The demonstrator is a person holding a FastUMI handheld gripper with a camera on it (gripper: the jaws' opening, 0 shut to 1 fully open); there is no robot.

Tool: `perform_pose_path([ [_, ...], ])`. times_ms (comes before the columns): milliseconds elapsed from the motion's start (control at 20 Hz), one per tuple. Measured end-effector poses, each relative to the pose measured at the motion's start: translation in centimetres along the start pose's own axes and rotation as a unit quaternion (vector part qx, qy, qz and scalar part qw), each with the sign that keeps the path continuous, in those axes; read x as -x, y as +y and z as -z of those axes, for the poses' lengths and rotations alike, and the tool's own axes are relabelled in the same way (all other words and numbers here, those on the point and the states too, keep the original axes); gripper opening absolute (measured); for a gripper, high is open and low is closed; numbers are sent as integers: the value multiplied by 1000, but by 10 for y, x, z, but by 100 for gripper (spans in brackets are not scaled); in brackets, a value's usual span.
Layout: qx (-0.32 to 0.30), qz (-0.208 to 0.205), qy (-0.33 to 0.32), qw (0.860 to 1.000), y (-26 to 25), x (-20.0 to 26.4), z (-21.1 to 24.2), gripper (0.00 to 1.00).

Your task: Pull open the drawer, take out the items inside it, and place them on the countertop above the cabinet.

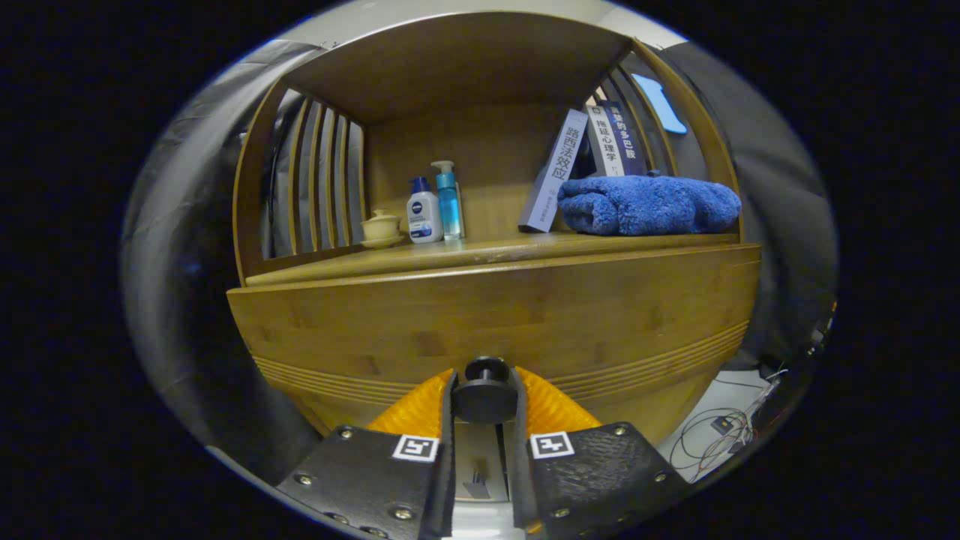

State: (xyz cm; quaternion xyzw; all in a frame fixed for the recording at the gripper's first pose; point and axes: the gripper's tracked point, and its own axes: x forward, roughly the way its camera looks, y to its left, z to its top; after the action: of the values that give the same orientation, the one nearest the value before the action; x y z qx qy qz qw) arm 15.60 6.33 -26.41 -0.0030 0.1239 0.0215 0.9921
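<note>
A wooden cabinet's drawer front [495, 315] spans the view just ahead of me, closed against the cabinet. Its round dark knob [486, 390] sits between my two fingers, and my gripper [485, 401] is shut on that knob, one finger pressing each side. Above the drawer runs the wooden countertop [480, 251] of the cabinet. The drawer's inside is hidden.
On the countertop stand a small lidded cup on a saucer [382, 227], a white lotion bottle [424, 211] and a blue pump bottle [448, 199] at the left. Leaning books [559, 171] and a folded blue towel [649, 204] occupy the right. Cables [716, 435] lie on the floor at right.
</note>
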Motion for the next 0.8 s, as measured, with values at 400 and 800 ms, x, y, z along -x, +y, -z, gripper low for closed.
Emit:
perform_pose_path([
  [400, -20, -7, 1, 1000, 1, 55, 10, 30],
  [800, -29, 16, 4, 999, 0, 93, 16, 30],
])
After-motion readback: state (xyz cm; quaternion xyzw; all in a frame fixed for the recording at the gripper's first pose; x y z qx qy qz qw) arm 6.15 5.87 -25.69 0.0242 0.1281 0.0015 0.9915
